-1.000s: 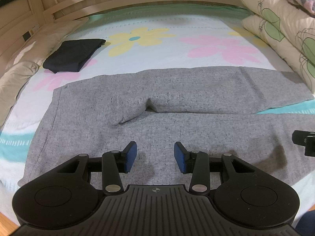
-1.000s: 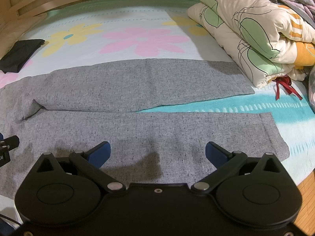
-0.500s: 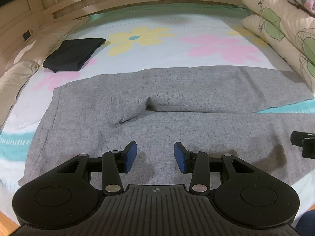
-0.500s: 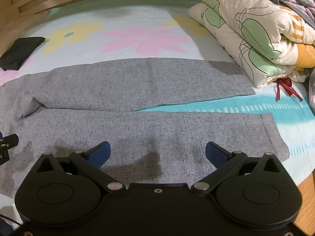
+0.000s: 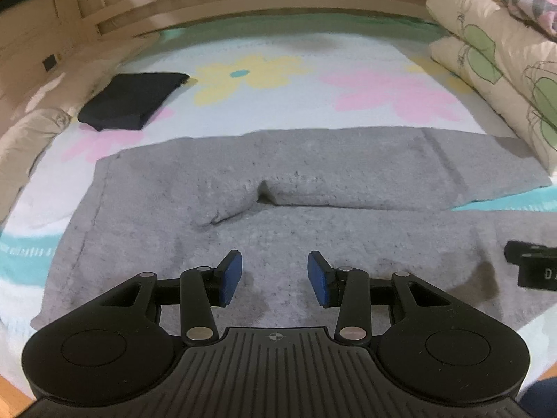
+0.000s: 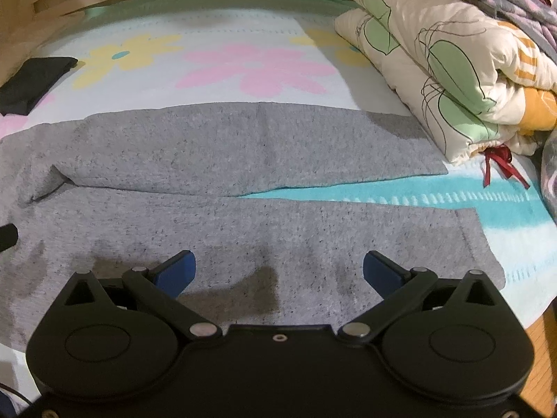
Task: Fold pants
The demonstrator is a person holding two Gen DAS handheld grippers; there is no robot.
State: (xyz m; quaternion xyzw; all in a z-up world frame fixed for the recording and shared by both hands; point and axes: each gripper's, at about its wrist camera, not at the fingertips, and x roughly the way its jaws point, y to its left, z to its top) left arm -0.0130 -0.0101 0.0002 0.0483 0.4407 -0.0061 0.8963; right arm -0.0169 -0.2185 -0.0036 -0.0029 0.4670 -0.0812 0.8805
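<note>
Pants (image 5: 313, 174) flat on bed sheet (image 5: 313, 55) | left tongs (image 5: 275, 278) released | right tongs (image 6: 278, 275) released, spread wide

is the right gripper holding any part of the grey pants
No: the right gripper hangs over the grey pants with its jaws spread wide and no cloth between them.

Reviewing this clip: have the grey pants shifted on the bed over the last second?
No. The grey pants keep the same place against the yellow flower on the sheet, and the crotch fold looks unchanged in both views.
</note>
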